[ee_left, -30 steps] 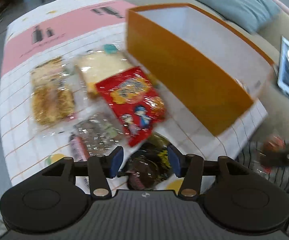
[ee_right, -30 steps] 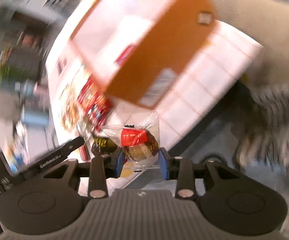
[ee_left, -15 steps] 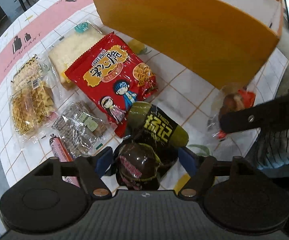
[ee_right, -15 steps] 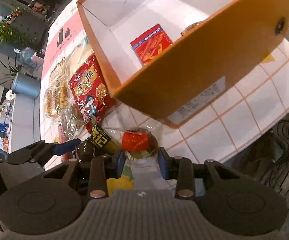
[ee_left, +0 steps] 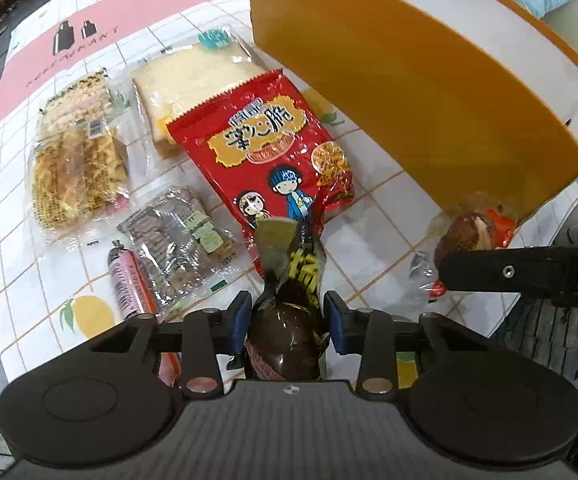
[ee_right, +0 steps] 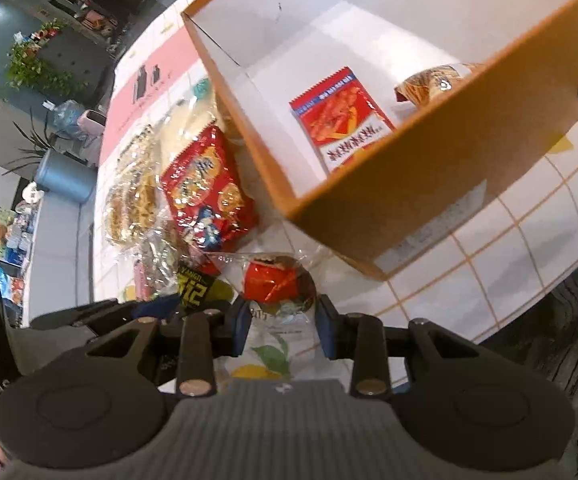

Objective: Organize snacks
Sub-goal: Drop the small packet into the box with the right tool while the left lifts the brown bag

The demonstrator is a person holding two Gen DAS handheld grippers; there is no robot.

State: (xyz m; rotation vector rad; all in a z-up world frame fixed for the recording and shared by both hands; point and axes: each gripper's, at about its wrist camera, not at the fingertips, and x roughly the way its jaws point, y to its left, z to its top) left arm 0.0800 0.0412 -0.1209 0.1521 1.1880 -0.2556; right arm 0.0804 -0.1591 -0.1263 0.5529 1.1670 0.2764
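My left gripper (ee_left: 287, 320) points down at the table's near edge. Its jaws are closing, and the blue pads press on a dark brown snack in a black and green packet (ee_left: 289, 280), which stands crumpled between them. To its right, my right gripper (ee_right: 283, 324) is shut on a clear packet with a red label (ee_right: 277, 284), held just in front of the orange box (ee_right: 429, 184). The box is white inside and holds a red packet (ee_right: 341, 120) and a brownish one (ee_right: 437, 80). One right finger (ee_left: 529, 272) shows in the left wrist view.
On the checked tablecloth lie a red crisp bag (ee_left: 265, 148), wrapped bread (ee_left: 193, 76), a bag of yellow crisps (ee_left: 77, 148), a clear biscuit packet (ee_left: 177, 240) and a pink sausage (ee_left: 127, 280). A person's striped clothing (ee_left: 561, 320) is beyond the table's right edge.
The left gripper spread its jaws, sank over the dark packet and closed in on it, so the packet now stands pinched upright. The right gripper moved its clear packet toward the box and steadied.
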